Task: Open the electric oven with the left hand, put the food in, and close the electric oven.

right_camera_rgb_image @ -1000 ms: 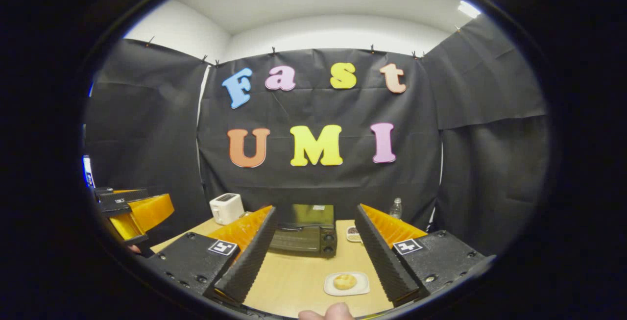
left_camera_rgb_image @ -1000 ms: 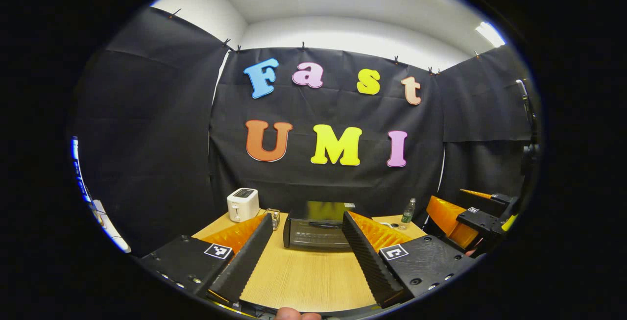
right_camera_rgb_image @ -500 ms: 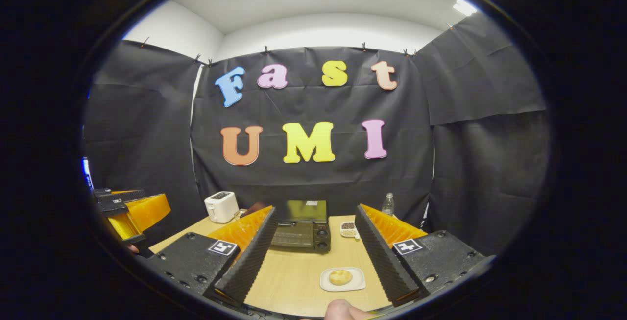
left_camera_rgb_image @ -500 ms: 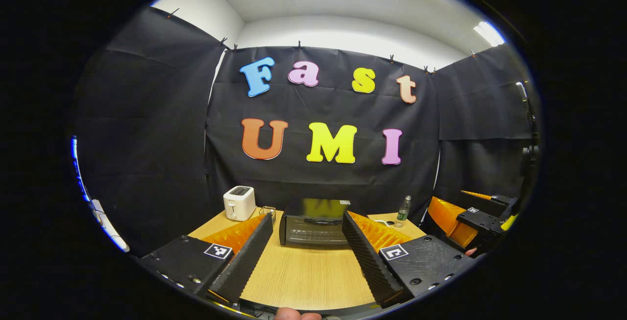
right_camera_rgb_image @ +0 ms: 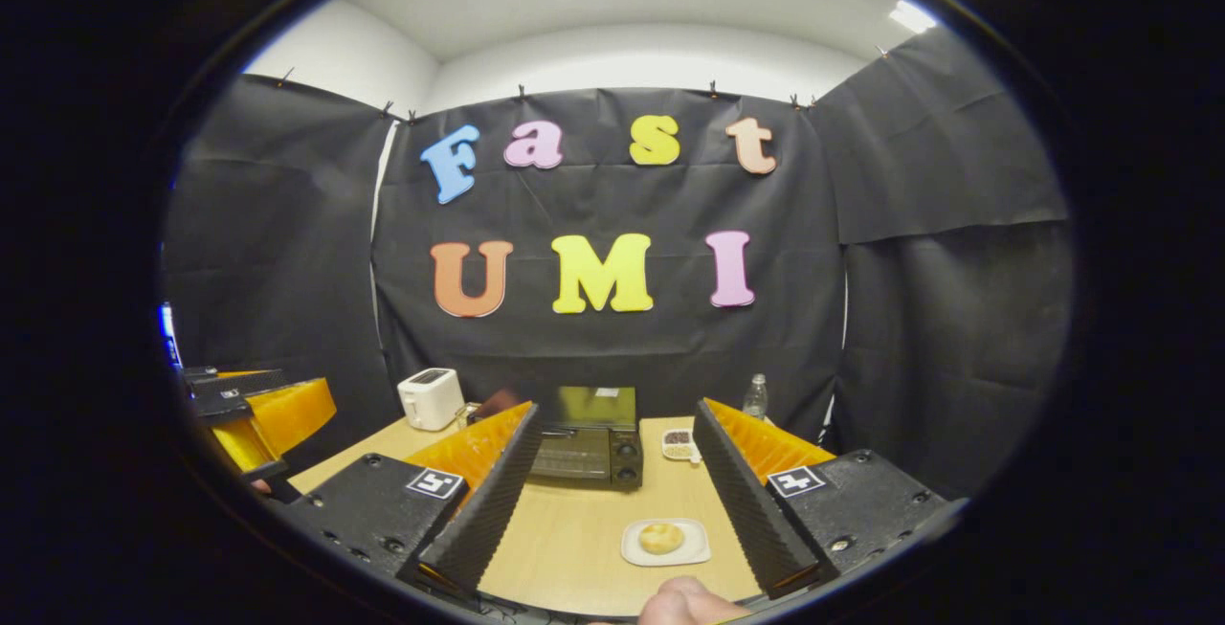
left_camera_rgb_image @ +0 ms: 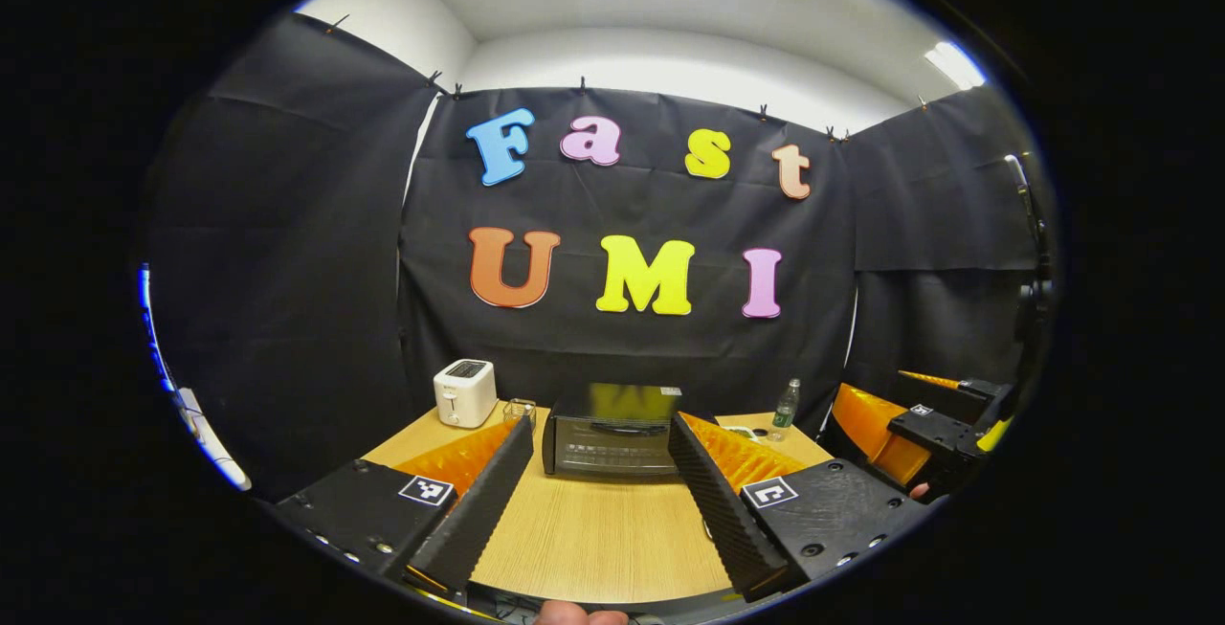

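Observation:
A black electric oven (left_camera_rgb_image: 610, 432) (right_camera_rgb_image: 586, 437) stands at the back of the wooden table (left_camera_rgb_image: 593, 539), its door shut. My left gripper (left_camera_rgb_image: 598, 434) is open in the air, well short of the oven's front. The food, a round bun (right_camera_rgb_image: 661, 537) on a small white plate (right_camera_rgb_image: 665, 554), lies near the table's front edge in the right gripper view. My right gripper (right_camera_rgb_image: 617, 419) is open above the table, with the plate between and below its fingers. The right gripper (left_camera_rgb_image: 904, 429) also shows at the right of the left gripper view, and the left gripper (right_camera_rgb_image: 254, 414) at the left of the right gripper view.
A white toaster (left_camera_rgb_image: 465, 392) (right_camera_rgb_image: 430, 397) stands at the back left with a small glass (left_camera_rgb_image: 518, 411) beside it. A plastic bottle (left_camera_rgb_image: 785, 409) (right_camera_rgb_image: 755, 397) and a small dish of dark bits (right_camera_rgb_image: 679, 443) sit to the right of the oven.
Both grippers have drawn back and risen slightly, so the oven and plate sit a little farther off. Both stay open; nothing on the table has moved.

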Demonstrator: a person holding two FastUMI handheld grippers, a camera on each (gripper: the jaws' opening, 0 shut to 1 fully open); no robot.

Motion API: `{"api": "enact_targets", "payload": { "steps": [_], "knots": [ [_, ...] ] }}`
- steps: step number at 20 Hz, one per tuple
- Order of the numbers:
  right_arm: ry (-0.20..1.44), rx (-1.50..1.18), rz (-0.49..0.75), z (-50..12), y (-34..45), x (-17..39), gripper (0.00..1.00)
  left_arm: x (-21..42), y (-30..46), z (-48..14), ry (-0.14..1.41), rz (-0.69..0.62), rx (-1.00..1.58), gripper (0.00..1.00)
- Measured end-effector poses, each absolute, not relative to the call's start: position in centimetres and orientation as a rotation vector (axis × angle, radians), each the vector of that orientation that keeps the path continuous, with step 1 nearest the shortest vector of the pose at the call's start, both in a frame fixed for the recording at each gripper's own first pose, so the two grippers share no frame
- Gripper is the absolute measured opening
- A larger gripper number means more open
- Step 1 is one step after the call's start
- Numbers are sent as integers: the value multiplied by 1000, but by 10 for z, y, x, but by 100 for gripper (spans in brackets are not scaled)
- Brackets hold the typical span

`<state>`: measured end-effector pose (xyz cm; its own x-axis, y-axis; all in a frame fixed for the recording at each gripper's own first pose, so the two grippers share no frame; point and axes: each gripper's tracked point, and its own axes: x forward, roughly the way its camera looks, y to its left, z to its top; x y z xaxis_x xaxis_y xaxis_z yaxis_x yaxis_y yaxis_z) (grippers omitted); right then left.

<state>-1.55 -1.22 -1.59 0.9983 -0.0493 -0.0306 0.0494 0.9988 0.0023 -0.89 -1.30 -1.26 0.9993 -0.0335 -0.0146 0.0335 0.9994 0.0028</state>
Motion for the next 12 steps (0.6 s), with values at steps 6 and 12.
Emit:
{"api": "enact_targets", "payload": {
  "steps": [6,12],
  "knots": [
    [30,-10,-38,-14,-10,-8,99,0,-12,-14,17,-17,12,94],
    [39,-14,-51,-15,-19,7,99,14,-9,-16,25,18,9,94]
  ]
}}
